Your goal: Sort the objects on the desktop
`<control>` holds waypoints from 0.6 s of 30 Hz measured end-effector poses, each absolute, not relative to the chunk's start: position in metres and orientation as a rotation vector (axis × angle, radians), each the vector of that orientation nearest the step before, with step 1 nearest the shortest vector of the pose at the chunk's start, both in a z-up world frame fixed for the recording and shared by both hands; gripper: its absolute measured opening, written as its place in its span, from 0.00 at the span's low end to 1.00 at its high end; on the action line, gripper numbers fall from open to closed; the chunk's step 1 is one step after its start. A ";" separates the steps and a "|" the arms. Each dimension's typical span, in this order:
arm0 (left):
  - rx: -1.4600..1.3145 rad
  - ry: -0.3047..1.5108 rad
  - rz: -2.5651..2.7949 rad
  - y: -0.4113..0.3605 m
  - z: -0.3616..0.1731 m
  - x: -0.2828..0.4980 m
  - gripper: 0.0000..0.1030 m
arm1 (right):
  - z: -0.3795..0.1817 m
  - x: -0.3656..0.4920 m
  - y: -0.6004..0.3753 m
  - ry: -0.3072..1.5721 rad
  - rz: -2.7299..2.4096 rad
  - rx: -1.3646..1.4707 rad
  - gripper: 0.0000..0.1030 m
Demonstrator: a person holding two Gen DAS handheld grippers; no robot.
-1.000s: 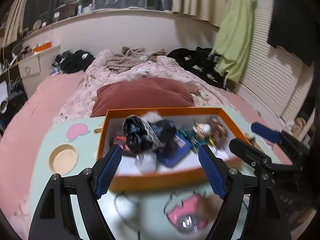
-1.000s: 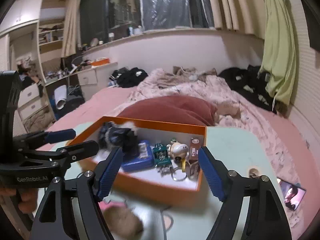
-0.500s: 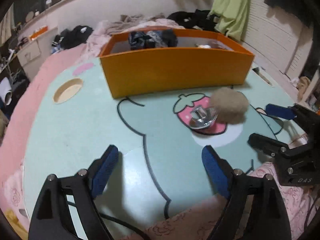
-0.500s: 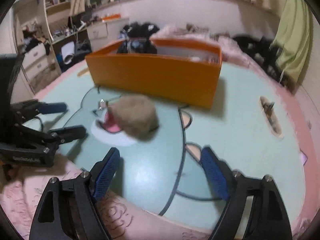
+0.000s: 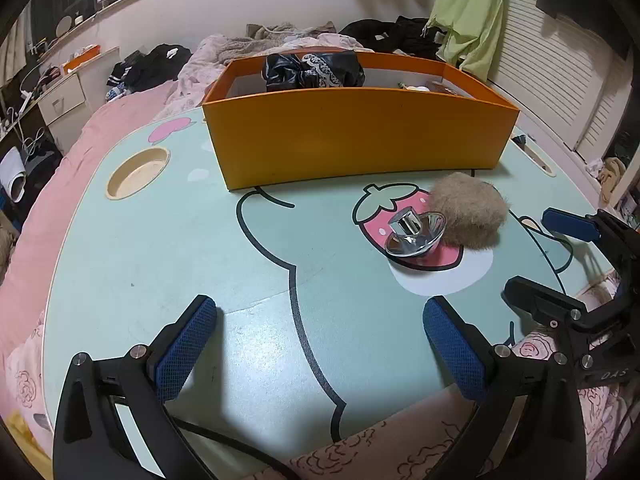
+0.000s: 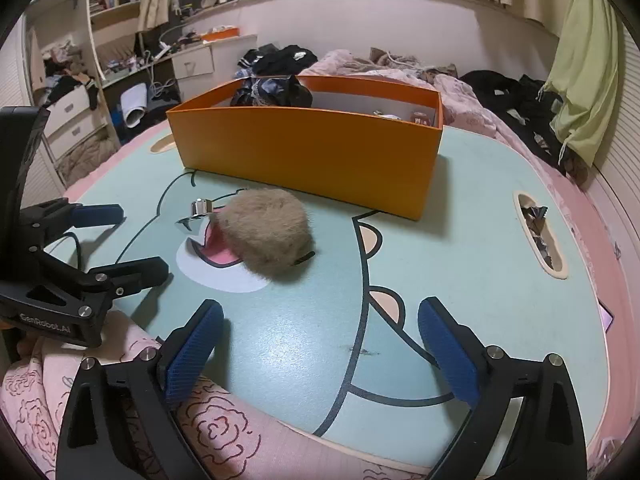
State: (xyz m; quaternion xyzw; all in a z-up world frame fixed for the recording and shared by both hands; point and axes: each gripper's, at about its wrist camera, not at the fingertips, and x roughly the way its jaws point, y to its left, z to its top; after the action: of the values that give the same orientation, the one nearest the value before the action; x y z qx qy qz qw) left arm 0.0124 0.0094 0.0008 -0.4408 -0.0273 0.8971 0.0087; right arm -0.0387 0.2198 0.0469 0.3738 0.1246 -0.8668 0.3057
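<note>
An orange box (image 5: 360,140) (image 6: 308,152) stands at the back of the mint cartoon table (image 5: 160,248) (image 6: 460,240), with a black crumpled item (image 5: 314,70) and small things inside. In front of it lie a beige fluffy ball (image 5: 468,210) (image 6: 266,236) and a shiny metal knob-like piece (image 5: 416,234) (image 6: 198,214), touching each other. My left gripper (image 5: 320,344) hovers low over the table's near edge, its jaws opening with nothing between them. My right gripper (image 6: 320,344) is likewise near the front edge, jaws opening and empty, and shows at the right in the left wrist view (image 5: 560,264).
The table has a round recess (image 5: 138,172) at left and a slot (image 6: 540,236) at right holding small scraps. A pink flowered blanket (image 6: 192,420) lies under the near edge. A bed with clothes is behind, drawers and shelves at far left.
Both views dropped from above the box down to the table's near edge, so the box now shows side-on. Both pairs of jaws stand wider. The fluffy ball now lies still.
</note>
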 end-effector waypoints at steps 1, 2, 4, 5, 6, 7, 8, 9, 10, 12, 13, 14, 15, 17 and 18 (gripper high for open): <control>-1.377 -0.085 2.803 0.009 0.001 0.012 1.00 | 0.047 -0.039 0.220 0.330 -2.295 0.989 0.96; -1.378 -0.085 2.803 0.009 0.002 0.014 1.00 | 0.047 -0.039 0.220 0.330 -2.295 0.990 0.96; -1.377 -0.085 2.803 0.009 0.001 0.013 1.00 | 0.047 -0.039 0.220 0.331 -2.295 0.989 0.96; -1.377 -0.085 2.803 0.009 0.002 0.014 1.00 | 0.047 -0.039 0.220 0.330 -2.294 0.990 0.96; -1.377 -0.085 2.803 0.009 0.002 0.014 1.00 | 0.047 -0.039 0.220 0.331 -2.294 0.990 0.96; -1.377 -0.085 2.803 0.009 0.001 0.013 1.00 | 0.047 -0.039 0.220 0.330 -2.294 0.989 0.96; -1.377 -0.085 2.803 0.009 0.002 0.015 1.00 | 0.047 -0.039 0.220 0.332 -2.294 0.989 0.96; -1.377 -0.085 2.803 0.009 0.002 0.015 1.00 | 0.047 -0.039 0.220 0.332 -2.294 0.989 0.96; -1.377 -0.085 2.803 0.009 0.001 0.014 1.00 | 0.047 -0.039 0.220 0.332 -2.294 0.989 0.96; -1.377 -0.085 2.803 0.009 0.001 0.014 1.00 | 0.047 -0.039 0.220 0.332 -2.294 0.989 0.96; -1.377 -0.085 2.803 0.009 0.002 0.015 1.00 | 0.047 -0.039 0.220 0.332 -2.294 0.989 0.96; -1.377 -0.085 2.803 0.009 0.002 0.015 1.00 | 0.047 -0.039 0.220 0.332 -2.294 0.990 0.96; -1.376 -0.085 2.803 0.009 0.001 0.014 1.00 | 0.047 -0.039 0.220 0.332 -2.294 0.989 0.96; -1.376 -0.084 2.803 0.009 0.002 0.016 1.00 | 0.047 -0.039 0.220 0.332 -2.294 0.989 0.96; -1.376 -0.084 2.803 0.009 0.002 0.016 1.00 | 0.047 -0.039 0.220 0.332 -2.294 0.989 0.96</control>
State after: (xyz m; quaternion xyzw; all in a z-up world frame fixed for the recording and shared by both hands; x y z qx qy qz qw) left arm 0.0158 0.0088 0.0023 -0.4406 -0.0270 0.8973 0.0090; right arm -0.0390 0.2203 0.0471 0.3737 0.1255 -0.8666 0.3058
